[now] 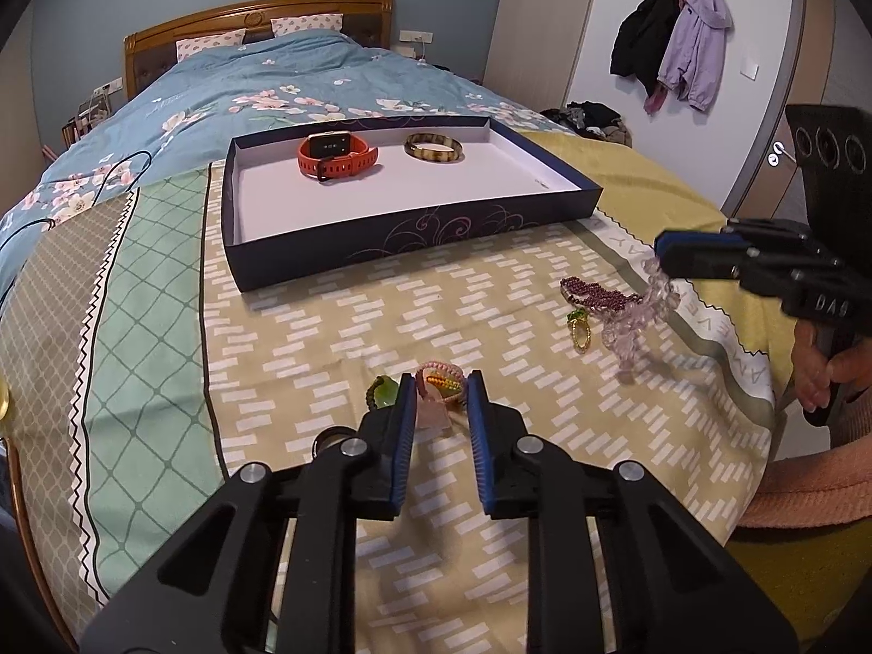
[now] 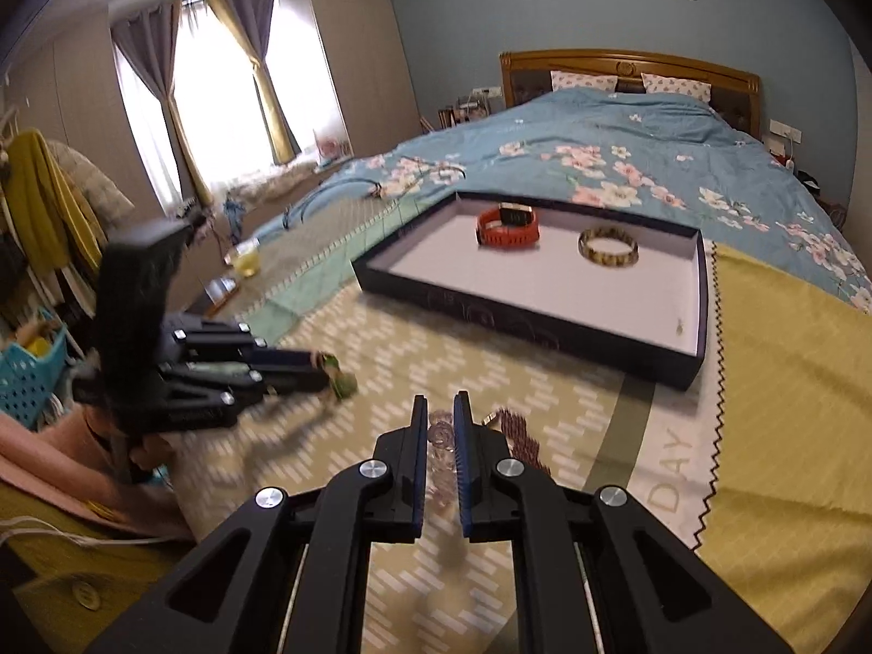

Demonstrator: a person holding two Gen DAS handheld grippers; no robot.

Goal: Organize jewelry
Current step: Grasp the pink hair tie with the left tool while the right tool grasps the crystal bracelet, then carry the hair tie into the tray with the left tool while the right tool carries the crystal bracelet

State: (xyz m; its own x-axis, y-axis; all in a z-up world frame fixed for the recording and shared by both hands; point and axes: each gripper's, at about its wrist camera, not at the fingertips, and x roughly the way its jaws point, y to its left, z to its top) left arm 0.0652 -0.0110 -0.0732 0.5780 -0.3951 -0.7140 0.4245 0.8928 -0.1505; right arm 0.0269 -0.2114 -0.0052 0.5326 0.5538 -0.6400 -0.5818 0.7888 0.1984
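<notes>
The right hand-held gripper [image 2: 440, 425] has its jaws pinched on a clear bead bracelet [image 2: 441, 436], and in the left wrist view that pale strand [image 1: 643, 316] dangles from its tips above the bed [image 1: 381, 327], the lower loops blurred. Just beside it lies a dark purple bead bracelet [image 1: 594, 291] and a small green-and-gold ring [image 1: 579, 329], both on the patterned cover.

Over on the other side, the left hand-held gripper [image 1: 440, 389] is narrowed around a pink braided bracelet [image 1: 438, 381] with a pale pink charm. The pads stand close on either side of it, but whether they actually press it I cannot tell. A green piece [image 1: 381, 389] sits touching the outer side of its left finger.

Further up the bed rests the dark blue box [image 1: 414, 240], shallow and white inside. In it sit a red watch [image 1: 335, 155] and a brown bangle [image 1: 434, 148], side by side, well apart from the loose pieces.
</notes>
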